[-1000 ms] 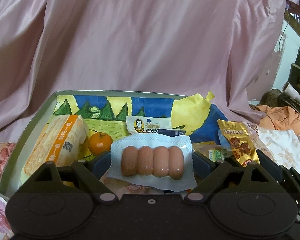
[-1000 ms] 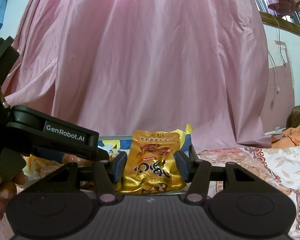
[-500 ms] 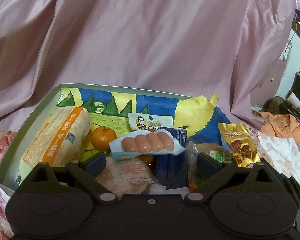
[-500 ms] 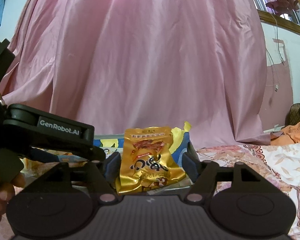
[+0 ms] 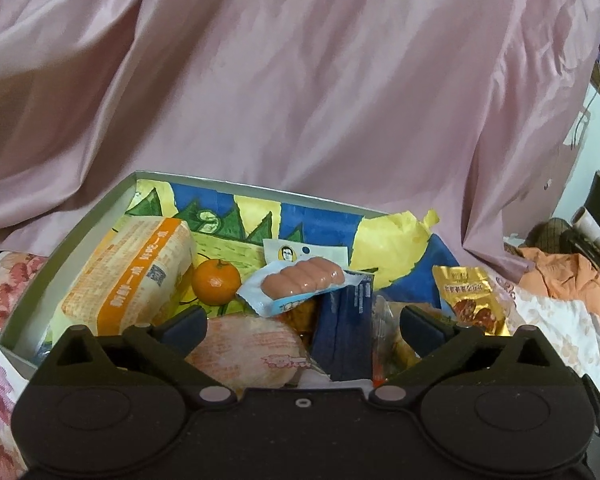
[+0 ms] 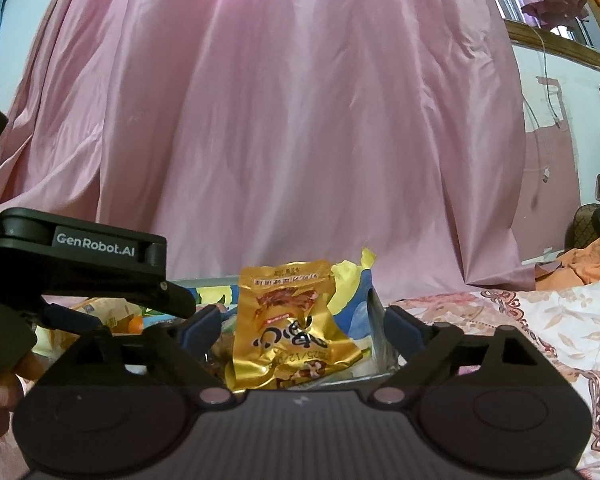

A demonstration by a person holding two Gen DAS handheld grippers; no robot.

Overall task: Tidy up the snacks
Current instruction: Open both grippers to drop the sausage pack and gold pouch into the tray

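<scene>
Left wrist view shows the box, its painted lining walled to keep snacks together; inside lie a long orange-striped packet, a tangerine and the sausage pack, propped tilted on other packets. The left gripper is spread wide, grasping nothing. The right gripper gapes too, with the gold pouch standing free between its jaws at the box's right edge, apparently let go
</scene>
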